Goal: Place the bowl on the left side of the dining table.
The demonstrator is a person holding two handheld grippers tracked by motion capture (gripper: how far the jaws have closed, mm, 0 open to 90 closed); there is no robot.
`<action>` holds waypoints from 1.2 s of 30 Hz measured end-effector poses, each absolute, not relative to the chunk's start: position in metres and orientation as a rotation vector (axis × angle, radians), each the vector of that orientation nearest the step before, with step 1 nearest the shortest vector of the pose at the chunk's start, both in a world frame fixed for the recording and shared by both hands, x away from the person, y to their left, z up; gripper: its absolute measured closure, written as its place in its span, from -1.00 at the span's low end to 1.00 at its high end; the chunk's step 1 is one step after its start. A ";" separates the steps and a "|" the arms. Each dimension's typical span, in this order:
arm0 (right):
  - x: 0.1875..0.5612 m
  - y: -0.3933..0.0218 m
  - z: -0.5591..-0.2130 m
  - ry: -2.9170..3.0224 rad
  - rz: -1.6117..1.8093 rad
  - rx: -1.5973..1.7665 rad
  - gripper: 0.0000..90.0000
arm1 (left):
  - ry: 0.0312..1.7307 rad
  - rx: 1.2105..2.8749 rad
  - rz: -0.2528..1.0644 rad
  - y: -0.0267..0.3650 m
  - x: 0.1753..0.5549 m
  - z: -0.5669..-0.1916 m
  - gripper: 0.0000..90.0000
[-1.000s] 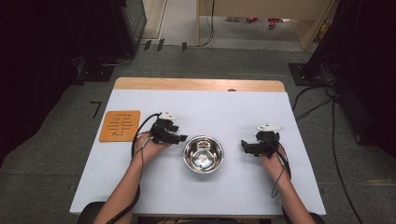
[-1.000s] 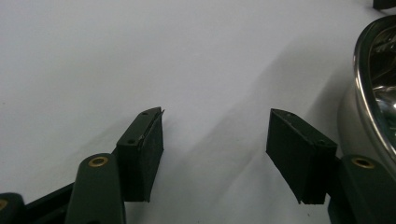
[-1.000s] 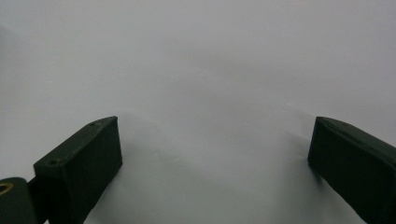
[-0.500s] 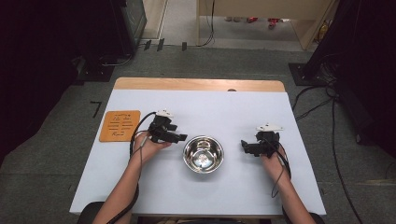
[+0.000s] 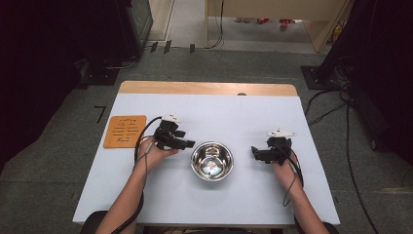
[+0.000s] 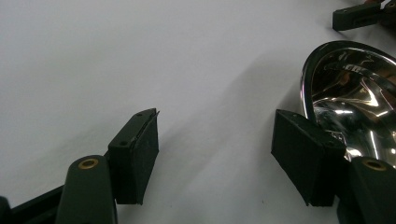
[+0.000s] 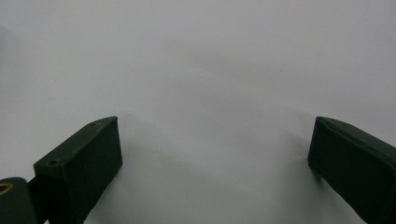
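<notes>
An empty shiny steel bowl (image 5: 212,163) stands in the middle of the white table (image 5: 243,117). My left gripper (image 5: 189,144) lies just left of the bowl, pointing at its rim. In the left gripper view, the left gripper (image 6: 215,154) is open with bare table between its jaws; they have just been closing a little. The bowl (image 6: 355,93) sits right beside its right-hand jaw. My right gripper (image 5: 254,152) rests to the right of the bowl, a short gap away, pointing toward it. In its own view, the right gripper (image 7: 215,158) is wide open over bare table.
An orange mat (image 5: 124,131) lies at the table's left edge. A wooden strip (image 5: 204,88) runs along the far edge. The other hand's gripper (image 6: 359,16) shows beyond the bowl in the left gripper view. Cables (image 5: 336,105) lie on the floor at the right.
</notes>
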State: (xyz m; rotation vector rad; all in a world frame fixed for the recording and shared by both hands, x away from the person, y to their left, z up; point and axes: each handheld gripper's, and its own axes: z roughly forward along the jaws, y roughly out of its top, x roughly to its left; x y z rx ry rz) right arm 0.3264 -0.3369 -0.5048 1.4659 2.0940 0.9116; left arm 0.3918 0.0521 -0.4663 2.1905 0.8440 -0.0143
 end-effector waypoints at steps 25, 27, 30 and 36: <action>0.326 -0.337 -0.505 2.095 0.910 1.465 -0.94 | 0.865 2.154 -0.054 0.056 0.388 -0.450 -0.05; 0.326 -0.337 -0.505 2.095 0.910 1.465 -0.94 | 0.858 2.156 -0.064 0.053 0.386 -0.449 -0.04; 0.326 -0.337 -0.505 2.094 0.911 1.465 -0.94 | 0.850 2.153 -0.068 0.051 0.385 -0.447 -0.01; 0.326 -0.337 -0.505 2.094 0.911 1.466 -0.94 | 0.850 2.150 -0.070 0.050 0.384 -0.446 0.00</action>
